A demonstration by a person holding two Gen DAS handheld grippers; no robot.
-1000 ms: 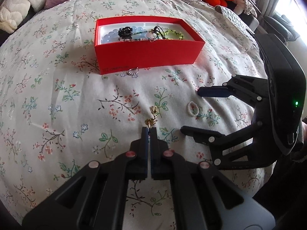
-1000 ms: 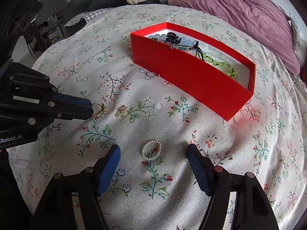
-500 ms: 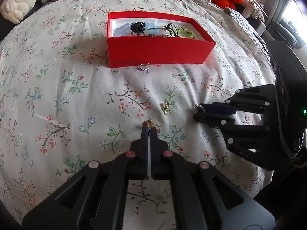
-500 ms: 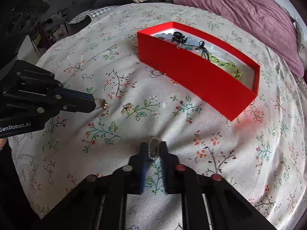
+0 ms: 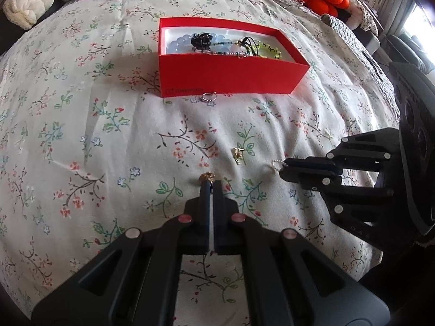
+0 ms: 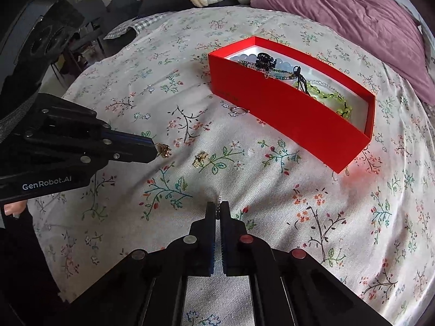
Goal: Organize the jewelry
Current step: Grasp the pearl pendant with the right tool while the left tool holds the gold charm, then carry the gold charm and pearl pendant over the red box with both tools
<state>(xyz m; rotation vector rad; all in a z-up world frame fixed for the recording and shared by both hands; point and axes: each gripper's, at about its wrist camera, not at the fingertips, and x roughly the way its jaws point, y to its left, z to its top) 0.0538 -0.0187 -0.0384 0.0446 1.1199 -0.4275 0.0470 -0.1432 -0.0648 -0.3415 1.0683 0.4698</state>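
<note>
The left gripper [image 5: 209, 183] has its fingers clenched on a small gold ring with an ornate top [image 5: 207, 176], which pokes out just past the tips above the floral-print bedspread [image 5: 81, 125]. In the left wrist view the right gripper [image 5: 284, 167] sits at about 3 o'clock from it, its fingers pinched on a thin loop of tiny white pearl beads [image 5: 276, 163] that shows only as a short beaded length at the tips. Between the two grippers, at roughly 1 o'clock from the left one, a small gold stud earring [image 5: 237, 153] lies on the bedspread. At 12 o'clock, well apart, stands an open red rectangular cardboard box [image 5: 228, 77] with pale blue beads, a black hair claw and a yellow-green bead strand in it. A small silver ring with a beaded edge [image 5: 208, 97] lies just beside the box's near wall.
</note>
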